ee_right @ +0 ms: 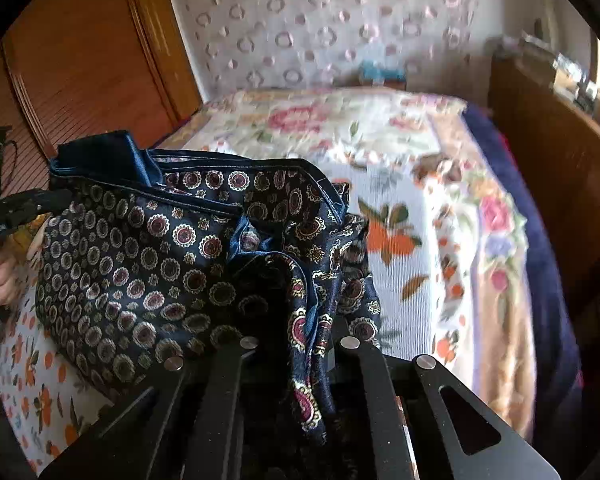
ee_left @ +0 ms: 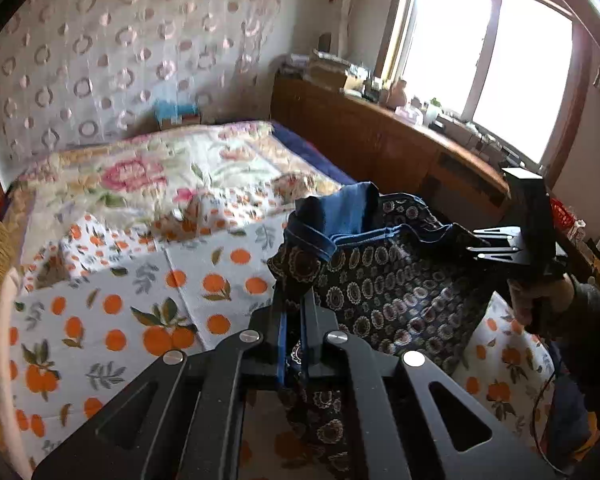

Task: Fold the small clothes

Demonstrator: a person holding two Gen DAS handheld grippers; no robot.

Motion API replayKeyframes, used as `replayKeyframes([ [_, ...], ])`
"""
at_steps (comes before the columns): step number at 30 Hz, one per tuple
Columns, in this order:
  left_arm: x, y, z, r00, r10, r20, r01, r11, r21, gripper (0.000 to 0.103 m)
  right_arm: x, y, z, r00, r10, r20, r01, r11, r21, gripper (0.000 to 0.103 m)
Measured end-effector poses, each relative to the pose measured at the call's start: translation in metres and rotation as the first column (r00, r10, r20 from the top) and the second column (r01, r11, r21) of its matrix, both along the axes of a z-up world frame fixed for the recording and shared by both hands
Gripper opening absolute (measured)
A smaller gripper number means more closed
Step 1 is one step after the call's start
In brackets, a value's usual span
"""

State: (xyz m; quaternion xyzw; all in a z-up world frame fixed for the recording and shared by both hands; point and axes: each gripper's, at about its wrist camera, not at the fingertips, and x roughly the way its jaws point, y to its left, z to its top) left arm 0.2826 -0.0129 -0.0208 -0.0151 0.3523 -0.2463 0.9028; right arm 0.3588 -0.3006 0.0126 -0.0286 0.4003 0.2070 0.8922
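Between both claws, satiny medallion-print garment

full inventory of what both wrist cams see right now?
patterned garment: 1, navy with medallion print and blue trim, held up over the bed between both grippers
bedsheet: 1, white with orange fruit print, on the bed
floral quilt: 1, cream and pink, far end of bed
wooden cabinet: 1, brown, under the window, cluttered top
window: 1, bright, right wall
wooden door: 1, orange-brown, left
left hand-held gripper: shut on garment
right hand-held gripper: shut on garment
hand: 1, on the right gripper's handle
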Motion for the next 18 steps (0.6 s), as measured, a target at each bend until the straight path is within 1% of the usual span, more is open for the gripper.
replayKeyframes([
  [4, -0.015, 0.022, 0.023, 0.998, 0.032, 0.056, -0.03, 0.999, -0.03, 0.005, -0.007, 0.01, 0.02, 0.997, 0.014, 0.073, -0.018, 0.999, 0.051, 0.008],
  [6, -0.022, 0.036, 0.031, 0.995, 0.057, 0.076, -0.055, 0.998, -0.038, 0.005, -0.008, 0.02, 0.029, 0.994, 0.035, 0.099, -0.041, 0.997, 0.062, 0.008],
  [9, -0.035, 0.062, 0.043, 0.988, 0.109, 0.106, -0.105, 0.994, -0.037, 0.005, -0.005, 0.044, 0.04, 0.986, 0.087, 0.141, -0.095, 0.994, 0.055, 0.008],
  [12, -0.051, 0.095, 0.052, 0.975, 0.176, 0.136, -0.173, 0.984, -0.033, 0.005, 0.004, 0.078, 0.051, 0.972, 0.155, 0.176, -0.165, 0.985, 0.044, 0.008],
  [14, -0.064, 0.119, 0.058, 0.961, 0.228, 0.155, -0.226, 0.974, -0.029, 0.005, 0.011, 0.103, 0.058, 0.958, 0.208, 0.199, -0.218, 0.975, 0.031, 0.008],
  [16, -0.077, 0.144, 0.064, 0.943, 0.281, 0.177, -0.282, 0.959, -0.024, 0.005, 0.018, 0.134, 0.069, 0.937, 0.262, 0.229, -0.272, 0.962, 0.014, 0.008],
  [18, -0.088, 0.166, 0.069, 0.924, 0.33, 0.192, -0.331, 0.943, -0.029, 0.005, 0.025, 0.167, 0.081, 0.91, 0.324, 0.257, -0.332, 0.943, -0.012, 0.008],
])
